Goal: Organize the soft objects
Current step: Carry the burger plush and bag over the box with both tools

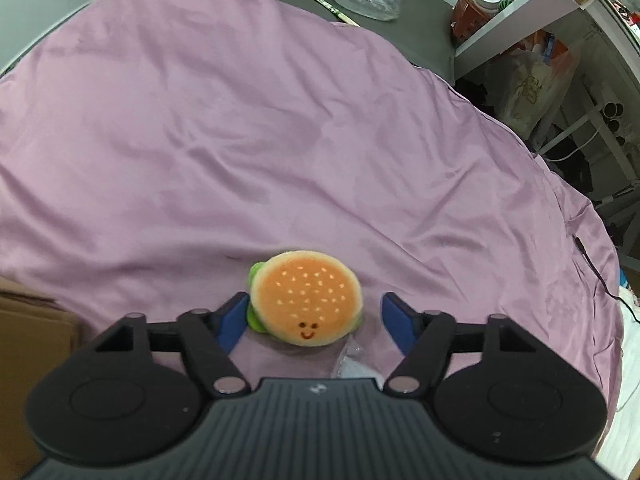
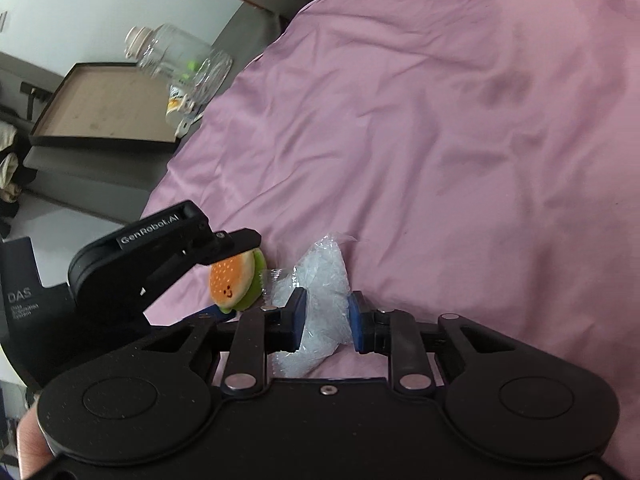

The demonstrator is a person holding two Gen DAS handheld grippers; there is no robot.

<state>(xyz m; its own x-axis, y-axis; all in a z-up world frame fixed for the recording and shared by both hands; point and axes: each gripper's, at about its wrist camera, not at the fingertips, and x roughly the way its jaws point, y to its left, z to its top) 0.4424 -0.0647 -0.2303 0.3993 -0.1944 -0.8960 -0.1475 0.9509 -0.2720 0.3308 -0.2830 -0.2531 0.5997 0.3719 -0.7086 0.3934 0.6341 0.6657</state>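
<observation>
Pink sheet, orange burger, black grippers

The sheet [image 1: 280, 120] is plain mauve-pink; the burger [image 1: 307, 298] has an orange bun speckled with pale seeds, a cream rim, green lettuce and a dark smiling face. Both grippers [image 1: 314, 316] [image 2: 328, 316] are black with blue pads [image 2: 355, 320]. The bag [image 2: 322, 280] is clear and whitish, the jar [image 2: 180, 64] clear glass, the tray [image 2: 108, 100] tan with a black rim.

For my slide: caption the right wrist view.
Right tool clamps crumpled clear plastic on pink sheet; left tool straddles burger plush.
</observation>
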